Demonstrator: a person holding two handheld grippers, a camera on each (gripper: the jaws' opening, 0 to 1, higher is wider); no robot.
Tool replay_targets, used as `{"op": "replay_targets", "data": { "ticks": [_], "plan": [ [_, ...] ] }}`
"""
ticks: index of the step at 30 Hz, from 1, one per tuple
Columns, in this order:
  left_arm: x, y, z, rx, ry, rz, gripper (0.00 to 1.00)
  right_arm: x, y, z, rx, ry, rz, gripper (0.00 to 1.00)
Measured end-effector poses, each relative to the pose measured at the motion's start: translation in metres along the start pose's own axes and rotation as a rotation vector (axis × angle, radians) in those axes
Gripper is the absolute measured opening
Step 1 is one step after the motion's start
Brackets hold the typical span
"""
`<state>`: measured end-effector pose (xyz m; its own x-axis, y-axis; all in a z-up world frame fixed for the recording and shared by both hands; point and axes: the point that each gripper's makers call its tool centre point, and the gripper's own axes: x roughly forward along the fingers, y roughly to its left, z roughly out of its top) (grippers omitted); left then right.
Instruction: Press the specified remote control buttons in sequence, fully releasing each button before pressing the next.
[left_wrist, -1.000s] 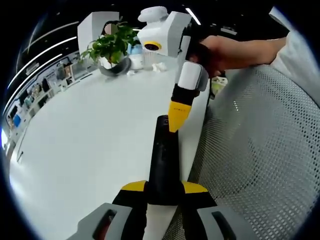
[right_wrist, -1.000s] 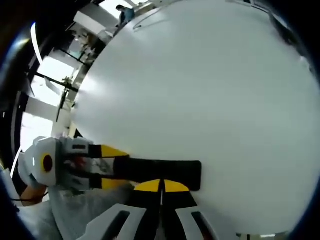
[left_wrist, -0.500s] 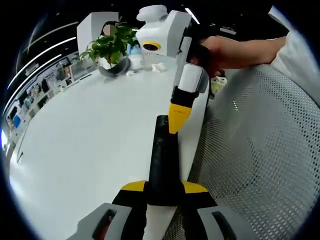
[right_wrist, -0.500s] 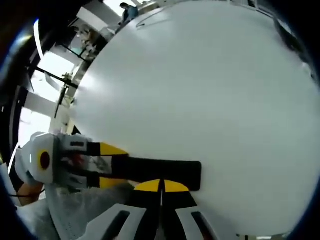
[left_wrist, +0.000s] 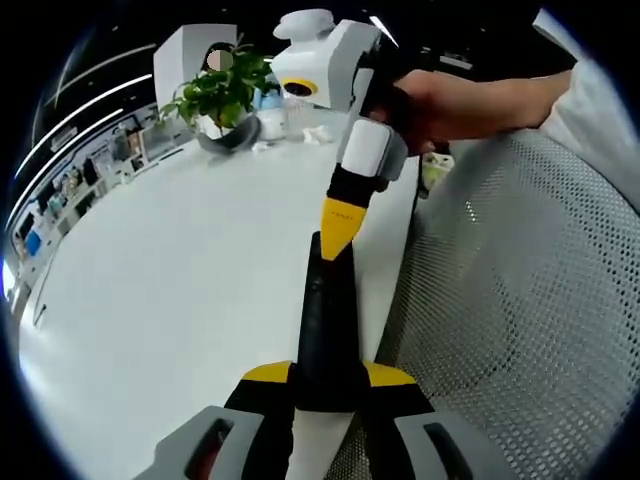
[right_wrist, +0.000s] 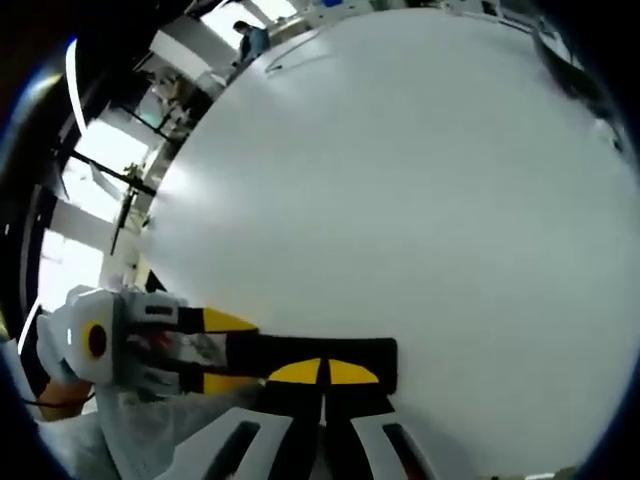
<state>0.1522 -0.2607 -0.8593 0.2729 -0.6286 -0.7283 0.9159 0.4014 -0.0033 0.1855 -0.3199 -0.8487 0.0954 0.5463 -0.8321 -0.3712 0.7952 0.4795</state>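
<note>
A long black remote control (left_wrist: 322, 310) points away from me over the edge of a white table (left_wrist: 180, 260). My left gripper (left_wrist: 328, 375) is shut on its near end, yellow jaws on either side. My right gripper (left_wrist: 336, 235), held by a person's hand (left_wrist: 450, 100), comes down from above. Its shut yellow tip rests on the remote's far end. In the right gripper view the remote (right_wrist: 300, 348) lies crosswise. My right gripper (right_wrist: 322, 372) has its jaws together over it, and the left gripper (right_wrist: 240, 350) clamps the remote from the left.
A potted green plant (left_wrist: 225, 95) and small white items stand at the table's far end. A grey mesh chair back (left_wrist: 500, 300) lies to the right of the table edge. The broad white tabletop (right_wrist: 400, 180) stretches ahead.
The right gripper's tip has shifted slightly left and further onto the remote's far end. The left gripper and the remote have held still.
</note>
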Motion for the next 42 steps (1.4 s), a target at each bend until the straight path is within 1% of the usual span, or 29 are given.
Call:
{"op": "replay_targets", "data": {
  "ticks": [6,9,12,15,18,21,24,28,30,36,42],
  "plan": [
    [0.0001,0.0000,-0.0002,0.000,-0.002,-0.001,0.24,0.0030,0.0022,-0.0001,-0.046,0.003,-0.008,0.00],
    [0.0001,0.0000,-0.0002,-0.001,-0.002,-0.001,0.25,0.0034,0.0011,0.0000,-0.048,0.001,-0.009,0.00],
    [0.0001,-0.0001,-0.0003,-0.001,-0.002,-0.001,0.24,0.0036,0.0020,-0.0002,-0.070,-0.001,-0.020,0.00],
    [0.0000,-0.0002,-0.0002,-0.001,-0.004,-0.002,0.24,0.0038,0.0012,0.0000,-0.076,-0.006,-0.021,0.00],
    [0.0000,0.0002,-0.0001,-0.002,-0.004,-0.001,0.24,0.0041,0.0004,0.0005,-0.065,-0.013,-0.015,0.00],
    [0.0002,0.0005,0.0001,-0.002,-0.005,0.000,0.24,0.0052,0.0016,0.0011,-0.105,-0.011,-0.032,0.00],
    [0.0001,0.0006,0.0002,-0.001,-0.005,0.001,0.24,0.0045,0.0012,0.0008,-0.113,-0.022,-0.036,0.00],
    [0.0002,0.0008,0.0001,-0.003,-0.004,0.003,0.24,0.0035,-0.0002,0.0010,-0.088,-0.031,-0.017,0.00],
    [0.0003,0.0009,0.0001,-0.003,-0.004,0.003,0.24,0.0033,-0.0003,0.0014,-0.054,-0.035,-0.003,0.00],
    [0.0001,0.0011,0.0002,-0.003,-0.004,0.003,0.24,0.0029,0.0014,0.0012,-0.040,-0.024,0.005,0.00],
    [0.0001,0.0013,0.0003,-0.003,-0.002,0.005,0.25,0.0020,0.0012,-0.0024,-0.009,0.003,0.018,0.00]
  ]
}}
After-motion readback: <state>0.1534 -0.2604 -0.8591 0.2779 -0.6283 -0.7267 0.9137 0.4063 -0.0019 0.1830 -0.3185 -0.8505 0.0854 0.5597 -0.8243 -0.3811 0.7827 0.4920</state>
